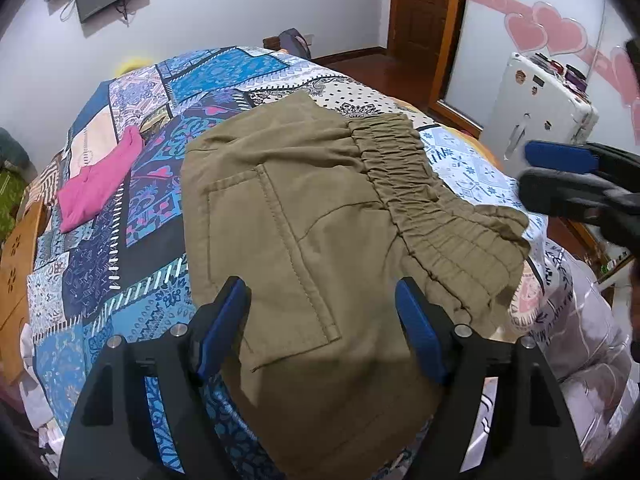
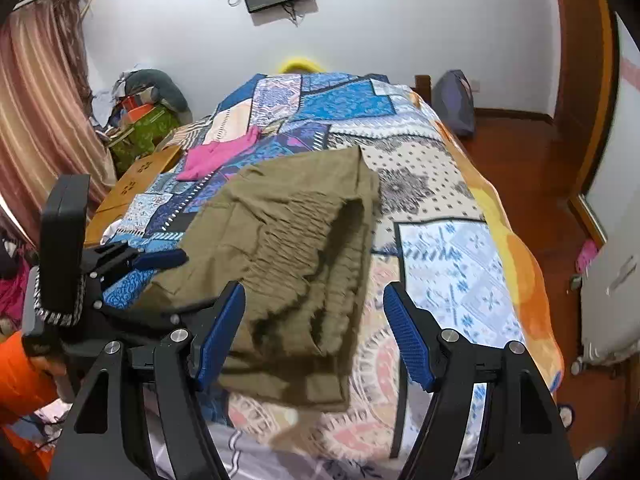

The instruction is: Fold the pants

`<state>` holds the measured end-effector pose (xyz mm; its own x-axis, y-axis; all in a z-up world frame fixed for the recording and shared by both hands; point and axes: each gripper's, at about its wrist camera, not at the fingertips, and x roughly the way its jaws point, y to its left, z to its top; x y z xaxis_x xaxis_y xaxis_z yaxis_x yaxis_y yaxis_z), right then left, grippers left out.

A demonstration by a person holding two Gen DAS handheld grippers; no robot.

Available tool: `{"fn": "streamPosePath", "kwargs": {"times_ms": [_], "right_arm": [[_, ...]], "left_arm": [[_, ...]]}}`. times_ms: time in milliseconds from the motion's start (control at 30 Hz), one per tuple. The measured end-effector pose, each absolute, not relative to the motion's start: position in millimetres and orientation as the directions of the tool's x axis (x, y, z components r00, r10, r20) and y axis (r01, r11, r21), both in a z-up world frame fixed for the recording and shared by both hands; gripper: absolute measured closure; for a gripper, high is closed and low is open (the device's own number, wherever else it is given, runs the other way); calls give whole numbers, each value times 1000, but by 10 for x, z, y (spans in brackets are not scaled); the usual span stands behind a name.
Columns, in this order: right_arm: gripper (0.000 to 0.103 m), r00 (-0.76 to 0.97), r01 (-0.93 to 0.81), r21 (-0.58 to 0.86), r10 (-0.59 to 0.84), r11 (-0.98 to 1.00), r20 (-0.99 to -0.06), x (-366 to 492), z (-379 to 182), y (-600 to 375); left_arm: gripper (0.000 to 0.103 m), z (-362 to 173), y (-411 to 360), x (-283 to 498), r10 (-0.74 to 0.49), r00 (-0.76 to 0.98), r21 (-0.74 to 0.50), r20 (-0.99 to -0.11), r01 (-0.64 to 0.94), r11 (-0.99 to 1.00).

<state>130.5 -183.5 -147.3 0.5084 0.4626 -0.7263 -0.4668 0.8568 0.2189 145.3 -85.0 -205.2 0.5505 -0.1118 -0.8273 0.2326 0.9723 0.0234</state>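
While the green pants [image 1: 304,216] lie folded on the bed [image 1: 100,248], right under both claws, the folding looks nearly done. Left claw [image 1: 320,328] is wide open, holding nothing. Right claw [image 2: 316,332] too. Next, maybe one more fold.

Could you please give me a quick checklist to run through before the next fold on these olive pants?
1. Left gripper free of cloth: ok, jaws stand open above the olive pants.
2. Right gripper free of cloth: ok, jaws open, nothing clamped.
3. Pants lie flat: not ok, the elastic waistband is bunched and lifted.
4. Pants wholly on the bed: ok.
5. Pink garment clear of the pants: ok, apart.
6. Legs aligned underneath: cannot tell, hidden.
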Motion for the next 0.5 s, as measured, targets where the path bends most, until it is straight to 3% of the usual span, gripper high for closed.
{"fn": "streamPosePath", "kwargs": {"times_ms": [167, 333, 500], "right_arm": [[35, 418, -481, 226, 448, 847, -791, 1339, -1863, -1633], [35, 387, -436, 331, 506, 837, -771, 1318, -1998, -1772], [34, 408, -459, 292, 492, 839, -769, 1282, -1985, -1735]], "left_arm": [[27, -1797, -670, 1428, -100, 603, 39, -791, 214, 976], [26, -1631, -362, 1724, -52, 629, 66, -776, 163, 984], [26, -1610, -168, 2239, -32, 621, 76, -783, 147, 986]]}}
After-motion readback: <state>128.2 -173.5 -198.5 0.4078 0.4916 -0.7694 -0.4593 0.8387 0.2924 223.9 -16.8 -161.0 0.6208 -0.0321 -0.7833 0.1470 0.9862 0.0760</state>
